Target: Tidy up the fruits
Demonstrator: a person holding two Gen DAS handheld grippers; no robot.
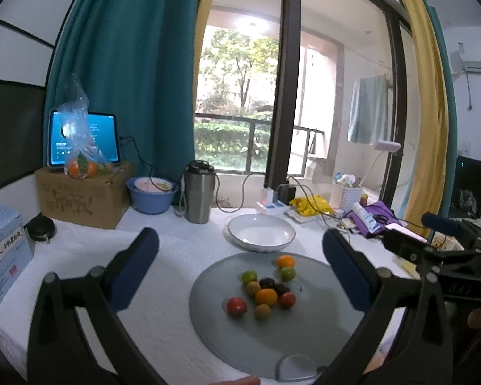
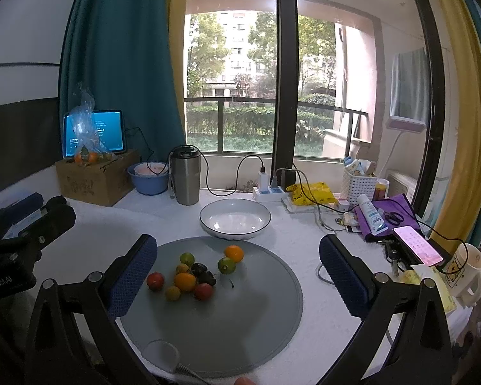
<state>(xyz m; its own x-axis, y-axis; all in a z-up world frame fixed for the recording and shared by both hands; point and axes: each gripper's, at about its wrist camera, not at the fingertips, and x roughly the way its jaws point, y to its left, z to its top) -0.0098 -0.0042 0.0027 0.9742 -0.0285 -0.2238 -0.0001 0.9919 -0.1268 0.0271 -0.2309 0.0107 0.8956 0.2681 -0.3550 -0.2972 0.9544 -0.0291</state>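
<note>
Several small fruits, red, orange, green, yellow and dark, lie in a cluster (image 1: 266, 288) on a round grey mat (image 1: 308, 340), also in the right wrist view (image 2: 195, 272) on the mat (image 2: 240, 317). An empty white bowl (image 1: 261, 232) (image 2: 235, 218) stands just behind the mat. My left gripper (image 1: 240, 268) is open above the mat, fruits between and beyond its fingers. My right gripper (image 2: 239, 269) is open over the mat, the fruits near its left finger (image 2: 134, 272). Each gripper shows at the other view's edge.
At the back stand a steel tumbler (image 2: 185, 176), a blue basin (image 2: 150, 178), a cardboard box (image 2: 96, 179) with a tablet and a bag of fruit, and a power strip (image 2: 269, 192). At the right lie a phone (image 2: 417, 248), a mug (image 2: 468, 269) and a white basket (image 2: 357, 186).
</note>
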